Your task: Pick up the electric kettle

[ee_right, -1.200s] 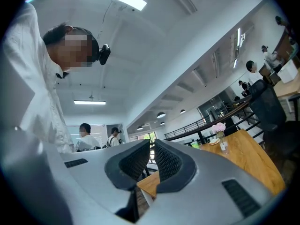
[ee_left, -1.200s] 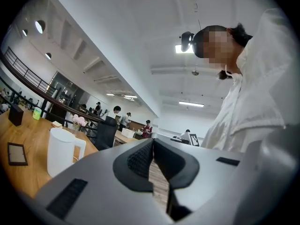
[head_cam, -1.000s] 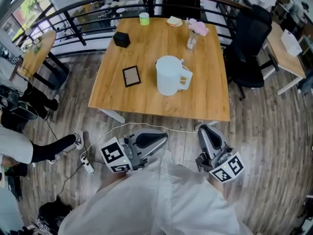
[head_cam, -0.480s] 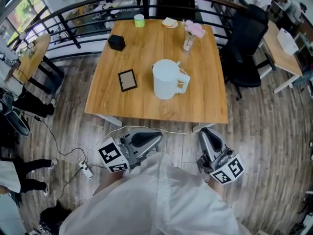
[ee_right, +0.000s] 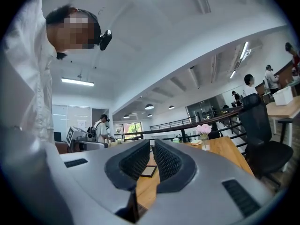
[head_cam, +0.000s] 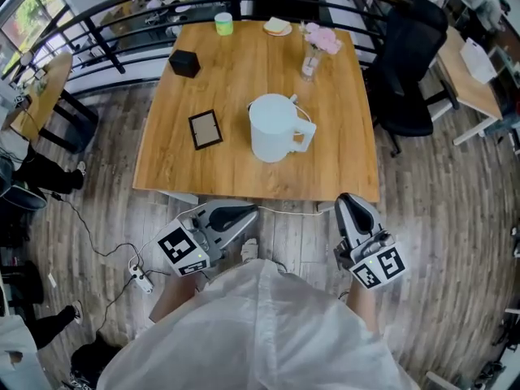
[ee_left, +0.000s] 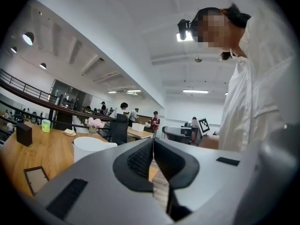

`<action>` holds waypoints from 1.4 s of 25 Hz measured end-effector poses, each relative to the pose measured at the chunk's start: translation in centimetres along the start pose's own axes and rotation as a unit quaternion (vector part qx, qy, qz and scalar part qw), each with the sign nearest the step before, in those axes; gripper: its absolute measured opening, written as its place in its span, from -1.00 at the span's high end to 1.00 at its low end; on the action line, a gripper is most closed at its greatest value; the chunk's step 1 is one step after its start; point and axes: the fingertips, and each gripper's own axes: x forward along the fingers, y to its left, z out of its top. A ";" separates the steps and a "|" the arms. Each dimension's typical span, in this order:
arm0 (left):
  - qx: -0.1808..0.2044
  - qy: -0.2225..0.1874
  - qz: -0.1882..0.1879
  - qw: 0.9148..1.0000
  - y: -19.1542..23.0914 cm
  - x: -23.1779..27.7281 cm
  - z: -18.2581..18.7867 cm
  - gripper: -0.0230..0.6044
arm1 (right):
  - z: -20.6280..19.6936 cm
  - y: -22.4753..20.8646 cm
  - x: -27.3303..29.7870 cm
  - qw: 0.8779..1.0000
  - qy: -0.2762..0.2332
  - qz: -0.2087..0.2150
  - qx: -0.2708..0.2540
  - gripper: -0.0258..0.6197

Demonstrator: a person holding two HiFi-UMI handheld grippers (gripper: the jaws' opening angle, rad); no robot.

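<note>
Centre frame, the electric kettle point(head_cam: 272, 128) reads as smooth, matt white plastic. The table point(head_cam: 244, 63) under it is warm wood, grain showing, with a soft sheen. Lower frame, the left gripper point(head_cam: 248, 212) and right gripper point(head_cam: 348, 200) wear smooth grey plastic shells (pads point(ee_left: 140, 159) black, finely ribbed). The floor point(head_cam: 439, 218) is weathered-looking wood plank.

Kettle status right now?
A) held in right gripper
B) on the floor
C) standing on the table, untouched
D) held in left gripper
C: the kettle stands upright on the table. The left gripper and the right gripper are both shut, empty and short of the table's near edge.
</note>
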 end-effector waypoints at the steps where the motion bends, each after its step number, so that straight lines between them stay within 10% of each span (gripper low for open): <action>1: 0.001 0.001 0.000 1.000 0.6 0.2 -0.2 0.90 | -0.4 -0.3 0.6 1.000 0.003 -0.002 0.002 0.86; 22: -0.061 0.003 -0.007 0.998 7.6 0.7 -2.5 0.90 | -5.5 -5.8 8.2 0.998 0.051 -0.032 0.003 0.85; 28: -0.072 0.005 -0.007 0.997 8.5 0.6 -3.4 0.90 | -7.4 -7.7 9.5 0.996 0.071 -0.055 -0.004 0.37; 35: -0.086 0.015 0.020 0.996 10.3 -1.4 -4.5 0.90 | -10.0 -10.2 12.2 0.991 0.091 -0.087 -0.036 0.28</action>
